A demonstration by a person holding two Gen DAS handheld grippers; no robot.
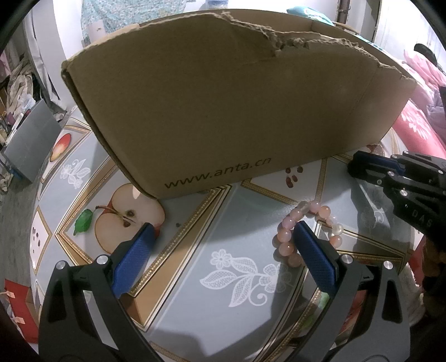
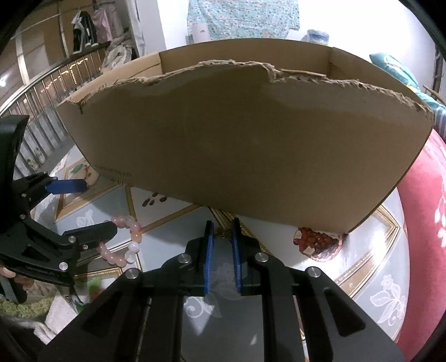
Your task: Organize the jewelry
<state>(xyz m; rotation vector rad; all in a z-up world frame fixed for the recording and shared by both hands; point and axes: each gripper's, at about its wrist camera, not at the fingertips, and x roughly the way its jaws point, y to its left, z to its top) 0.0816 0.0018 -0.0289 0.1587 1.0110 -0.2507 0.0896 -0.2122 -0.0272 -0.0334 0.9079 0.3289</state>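
On the patterned surface, before the cardboard box, the pink bead bracelet lies around one finger of the wide-open left gripper. Right gripper fingers stand narrowly apart; whether the small gold item at their tips is touched is undeterminable.

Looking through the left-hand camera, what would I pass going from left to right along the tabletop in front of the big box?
Printed apple half → left gripper, open over the table → pink bead bracelet around its right finger → right gripper. The cardboard box stands behind.

Table: fruit-and-flower patterned cloth | Right: red floral bedding | Left: metal railing | Behind: white wall, hanging clothes
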